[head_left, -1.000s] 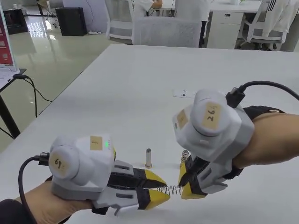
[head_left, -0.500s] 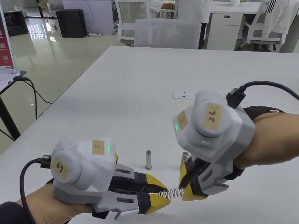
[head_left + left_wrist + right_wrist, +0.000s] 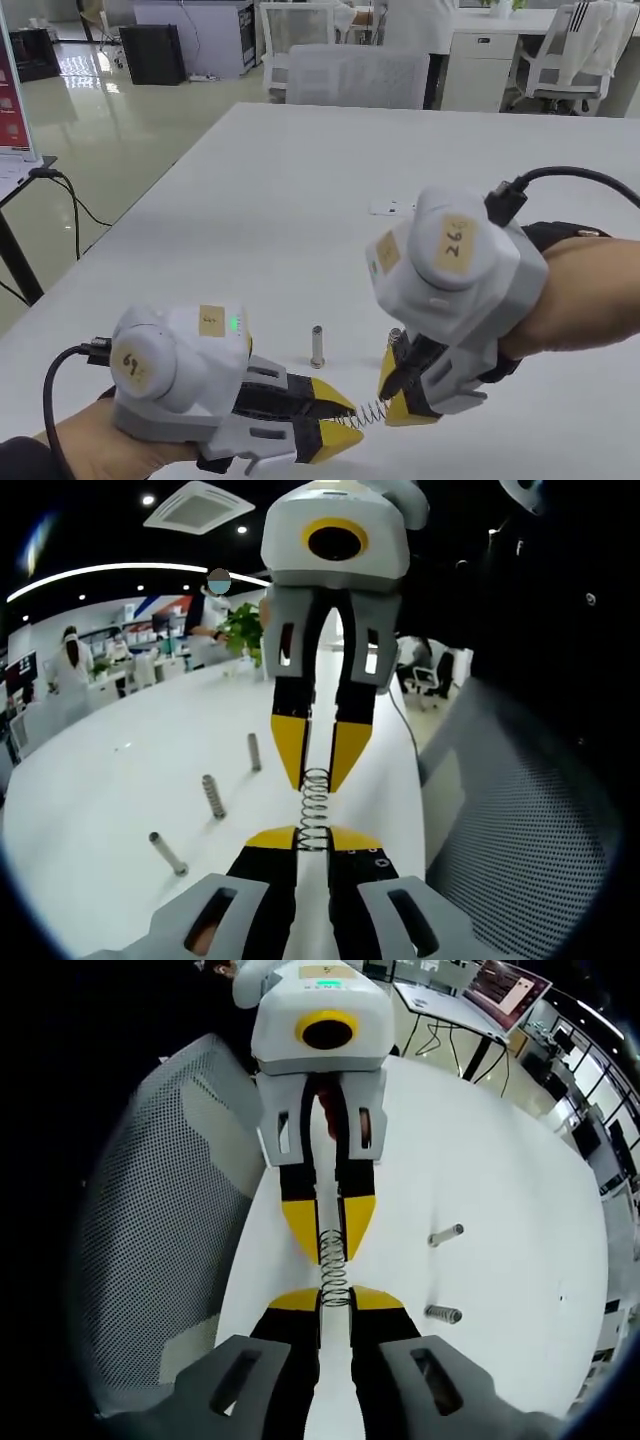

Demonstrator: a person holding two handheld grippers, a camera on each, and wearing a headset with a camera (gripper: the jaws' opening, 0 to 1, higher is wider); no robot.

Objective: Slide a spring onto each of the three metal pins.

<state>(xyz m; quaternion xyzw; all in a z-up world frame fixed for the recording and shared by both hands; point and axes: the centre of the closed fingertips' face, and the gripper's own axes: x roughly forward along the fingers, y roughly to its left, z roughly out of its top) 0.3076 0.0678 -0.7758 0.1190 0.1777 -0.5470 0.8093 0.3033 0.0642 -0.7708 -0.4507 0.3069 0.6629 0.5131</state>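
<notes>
The white table [image 3: 250,200] takes up most of the head view, and a grey mesh chair [image 3: 350,70] stands at its far edge at 12 o'clock. The right gripper [image 3: 397,392] is the bulkier item, held at 4 o'clock with its yellow tips pointing down and left. A black cable [image 3: 560,182] runs from its housing toward 2 o'clock. The left gripper [image 3: 343,418] lies at 7 o'clock with its tips pointing right, so the two meet nose to nose near the table's front edge. Each set of tongs is closed to a narrow slit on one end of the same spring [image 3: 368,411], which spans the short gap between them with its coils exposed. In the left gripper view the spring runs straight from that gripper's own tips toward 12 o'clock into the opposing tips. The bare pin [image 3: 317,345] stands upright on the table at 11 o'clock of the spring, apart from both grippers. The sprung pin [image 3: 212,796] carries coils along its shaft, and in the head view the right gripper's housing covers all but its top. The third pin [image 3: 254,752] is bare and stands beyond it in the same row. A small white label [image 3: 392,208] lies flat on the table farther back, well apart from the work.
</notes>
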